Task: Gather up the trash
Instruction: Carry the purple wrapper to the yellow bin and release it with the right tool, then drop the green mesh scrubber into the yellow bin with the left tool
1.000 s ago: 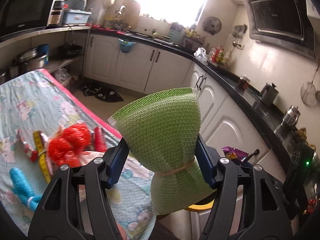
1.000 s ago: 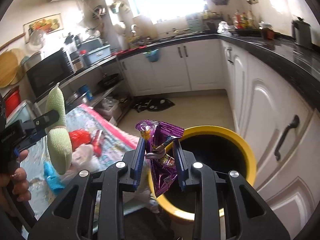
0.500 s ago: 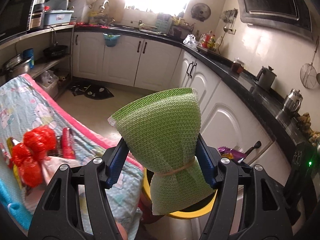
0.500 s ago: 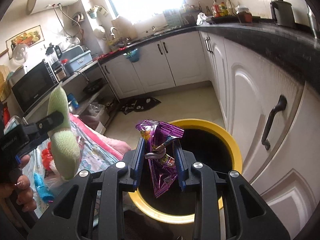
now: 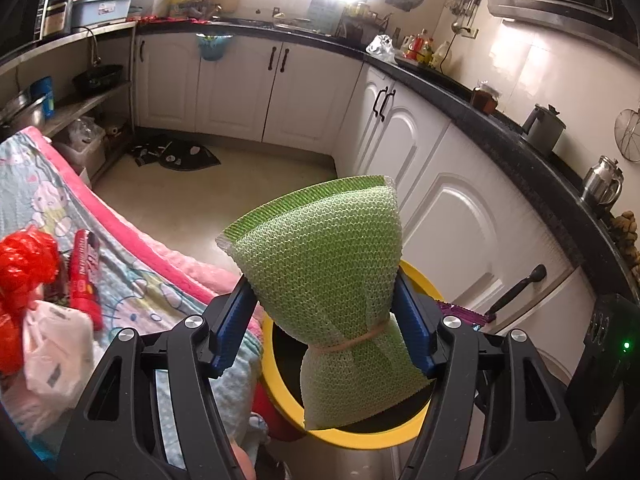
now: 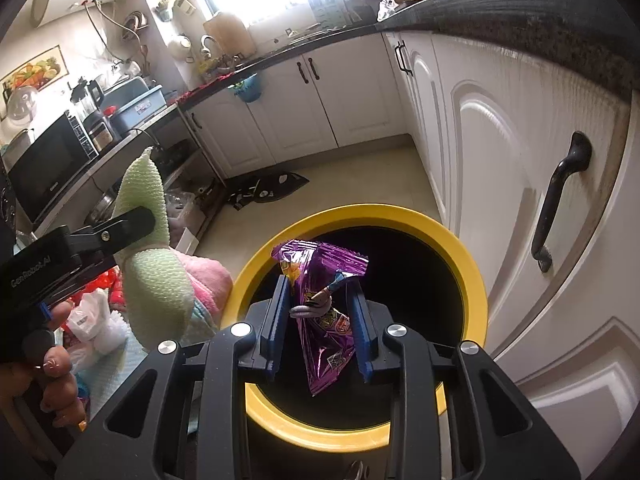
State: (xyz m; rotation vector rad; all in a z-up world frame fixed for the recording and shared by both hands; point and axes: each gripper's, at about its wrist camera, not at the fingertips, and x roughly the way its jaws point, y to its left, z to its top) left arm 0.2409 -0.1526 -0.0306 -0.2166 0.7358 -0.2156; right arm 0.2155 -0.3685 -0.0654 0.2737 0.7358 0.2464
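1. A kitchen: white cabinets under a black counter run round the room, and a table under a patterned cloth stands at the left of the floor.
2. On that cloth lie the leftovers yet to collect: a red plastic bag, a red tube beside it, and a white plastic bag nearer the camera.
3. The left gripper pinches a green mesh bundle at its sides, just above the rubber band round its waist. Its long axis stands roughly upright, wide end up, lower end hanging over the near rim of the bin.
4. The yellow-rimmed bin stands on the floor, between the table edge and the cabinets, its dark mouth open.
5. The right gripper has a purple snack wrapper between its blue pads, long axis pointing down, tip already over the middle of the mouth. I cannot tell for sure whether the pads press it firmly.
6. Judged from this, the right hand is better placed: its wrapper hangs straight above the opening, while the bundle sits over the table-side rim and wants carrying further inward before release.
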